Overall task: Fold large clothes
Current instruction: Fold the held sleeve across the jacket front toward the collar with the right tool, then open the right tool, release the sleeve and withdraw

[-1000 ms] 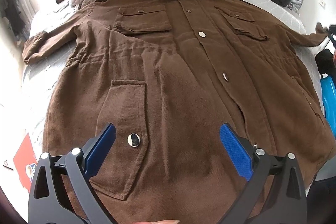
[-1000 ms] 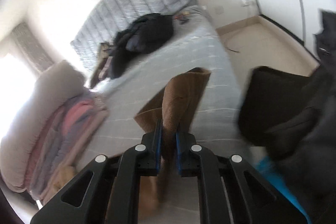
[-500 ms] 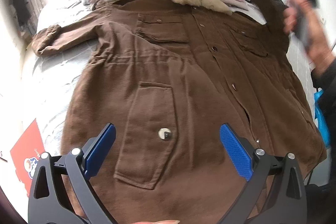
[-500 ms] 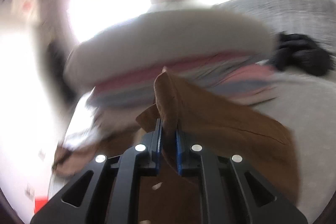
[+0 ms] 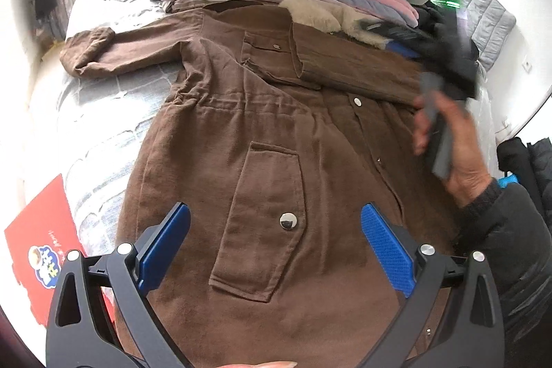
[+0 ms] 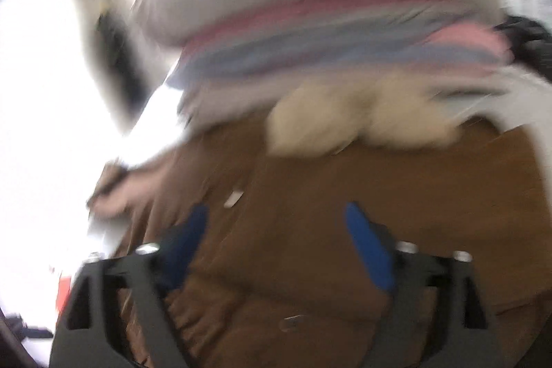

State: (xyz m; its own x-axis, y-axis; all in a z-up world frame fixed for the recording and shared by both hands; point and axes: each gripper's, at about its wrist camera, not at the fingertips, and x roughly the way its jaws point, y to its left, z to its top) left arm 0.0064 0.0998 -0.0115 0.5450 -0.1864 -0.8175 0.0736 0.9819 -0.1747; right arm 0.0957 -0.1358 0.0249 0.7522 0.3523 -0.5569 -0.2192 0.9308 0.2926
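The brown coat (image 5: 262,161) lies spread beneath both tongs, one sleeve folded across its chest. The right gripper (image 6: 276,230) is opening, empty; the left gripper (image 5: 276,244) hangs wide. The other sleeve (image 5: 114,54) and body remain.

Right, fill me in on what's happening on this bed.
A person with a gripper in each hand is folding a brown coat spread on the bed. One sleeve lies folded across the chest. The right gripper is opening with nothing between its pads; the left gripper hangs open over the hem.
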